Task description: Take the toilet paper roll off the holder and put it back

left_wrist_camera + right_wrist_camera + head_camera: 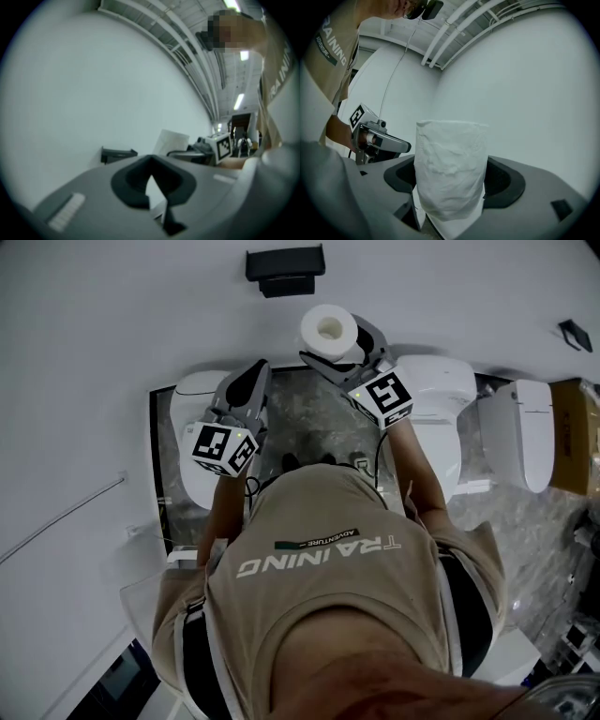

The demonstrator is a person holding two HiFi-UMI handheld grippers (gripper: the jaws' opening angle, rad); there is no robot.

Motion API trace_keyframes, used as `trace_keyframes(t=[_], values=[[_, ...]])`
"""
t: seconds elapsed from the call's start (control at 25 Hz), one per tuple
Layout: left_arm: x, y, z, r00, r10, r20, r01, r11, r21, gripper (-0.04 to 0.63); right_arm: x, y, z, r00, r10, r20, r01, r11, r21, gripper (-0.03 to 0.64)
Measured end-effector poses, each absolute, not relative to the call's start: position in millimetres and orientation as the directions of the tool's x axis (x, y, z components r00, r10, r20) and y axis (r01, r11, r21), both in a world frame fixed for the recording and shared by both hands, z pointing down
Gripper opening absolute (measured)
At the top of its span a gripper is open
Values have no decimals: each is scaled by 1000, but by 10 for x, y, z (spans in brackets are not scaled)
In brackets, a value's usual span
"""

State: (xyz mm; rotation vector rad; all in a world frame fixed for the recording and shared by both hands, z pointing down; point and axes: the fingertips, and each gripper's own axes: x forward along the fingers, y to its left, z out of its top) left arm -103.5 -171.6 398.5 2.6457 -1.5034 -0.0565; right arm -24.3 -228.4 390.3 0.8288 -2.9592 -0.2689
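In the head view the white toilet paper roll point(329, 330) is held upright in the air, with my right gripper point(341, 345) shut on its sides. The black holder point(285, 273) is fixed to the white wall just above and left of the roll, and it is bare. In the right gripper view the roll point(450, 168) fills the space between the jaws. My left gripper point(251, 381) hovers left of the roll, shut and holding nothing. The left gripper view shows the holder point(117, 153) and the roll point(172, 141) ahead to the right.
White toilets stand on the dark floor below: one under the left gripper point(199, 390), one under the right gripper point(441, 381), another further right point(521, 432). A cardboard box point(573, 435) sits at the right edge. A thin cable point(66, 517) runs across the wall at the left.
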Motion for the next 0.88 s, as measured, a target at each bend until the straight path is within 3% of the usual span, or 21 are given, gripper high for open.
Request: trace_keyframes(t=[0.52,0.88], values=[[-1039,-1644,3849,579,-815,-2,-813,-578,72,0,-648,-3146,3823,-832,-554,13,-542,817,197,362],[-1081,-1837,3726,606,-794,-35,-793,-607,43,0,-818,-4069,3621,-779,-626,-50,-621,757,202,362]])
